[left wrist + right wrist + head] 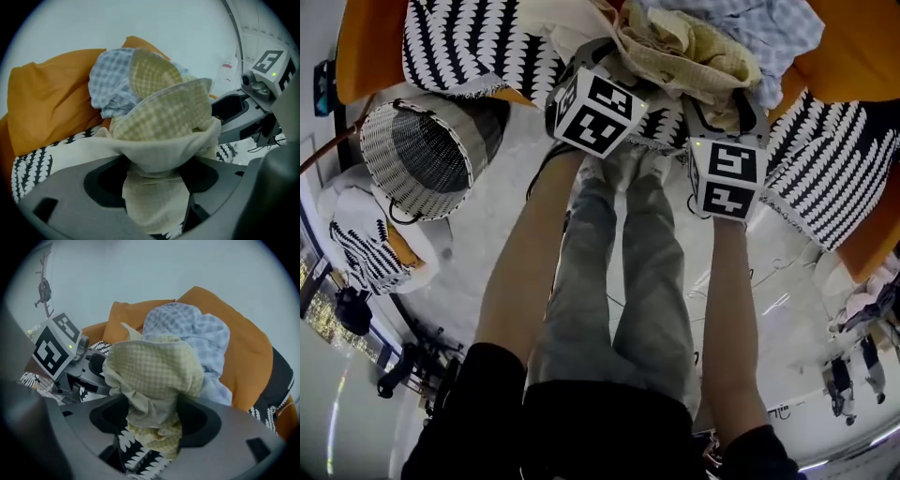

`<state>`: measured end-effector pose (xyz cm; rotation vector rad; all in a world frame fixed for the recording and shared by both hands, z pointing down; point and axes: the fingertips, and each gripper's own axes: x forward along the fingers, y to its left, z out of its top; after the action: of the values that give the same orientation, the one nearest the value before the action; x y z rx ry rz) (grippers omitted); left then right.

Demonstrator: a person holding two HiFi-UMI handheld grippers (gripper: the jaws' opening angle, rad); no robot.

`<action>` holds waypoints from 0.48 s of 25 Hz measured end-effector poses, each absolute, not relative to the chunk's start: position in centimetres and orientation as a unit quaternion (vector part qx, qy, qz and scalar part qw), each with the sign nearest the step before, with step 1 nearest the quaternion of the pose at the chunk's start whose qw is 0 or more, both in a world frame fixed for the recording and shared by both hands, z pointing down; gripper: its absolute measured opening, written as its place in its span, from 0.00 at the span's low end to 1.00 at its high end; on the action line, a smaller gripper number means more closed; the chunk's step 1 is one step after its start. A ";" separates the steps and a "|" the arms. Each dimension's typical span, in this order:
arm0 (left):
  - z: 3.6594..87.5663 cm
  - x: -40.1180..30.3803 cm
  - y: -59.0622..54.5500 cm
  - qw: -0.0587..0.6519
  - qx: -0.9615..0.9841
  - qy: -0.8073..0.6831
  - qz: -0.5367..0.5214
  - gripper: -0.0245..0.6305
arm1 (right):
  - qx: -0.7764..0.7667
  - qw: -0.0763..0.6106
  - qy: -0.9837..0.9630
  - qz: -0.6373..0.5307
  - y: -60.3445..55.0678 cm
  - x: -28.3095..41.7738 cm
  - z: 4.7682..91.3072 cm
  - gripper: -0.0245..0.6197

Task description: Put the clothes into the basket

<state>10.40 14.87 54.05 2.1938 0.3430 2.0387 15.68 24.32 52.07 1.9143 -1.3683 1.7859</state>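
A pile of clothes lies on a sofa. On top is a yellow-checked garment (694,47) with a pale blue checked one (769,28) behind it. My left gripper (586,56) points down at the pile's left edge and my right gripper (722,103) at its front. In the left gripper view the yellow garment (168,112) hangs down between the wide jaws of the left gripper (157,201). In the right gripper view a fold of it (154,366) lies between the right gripper's (150,437) spread jaws. The wicker basket (403,159) lies on the floor at the left, away from both.
Orange cushions (370,37) and a black-and-white patterned throw (478,47) cover the sofa around the pile. The person's legs (628,281) stand on the white floor below the grippers. A small seat with a patterned cushion (361,248) sits left of the basket.
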 end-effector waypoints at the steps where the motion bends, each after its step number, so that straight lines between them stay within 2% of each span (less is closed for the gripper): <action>1: 54.9 10.4 15.0 0.061 0.724 0.115 0.678 0.52 | 0.643 0.096 -0.464 0.602 24.1 15.5 52.6 0.49; 7: 56.9 9.9 15.6 0.073 0.721 0.099 0.682 0.51 | 0.639 0.117 -0.469 0.598 24.2 14.8 54.1 0.48; 12: 55.3 9.5 16.5 0.084 0.729 0.102 0.672 0.35 | 0.621 0.126 -0.476 0.610 24.4 14.2 53.9 0.28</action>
<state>9.49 16.50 55.29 2.1756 0.3052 2.0042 14.25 24.36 53.94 1.8066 -1.3852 1.7771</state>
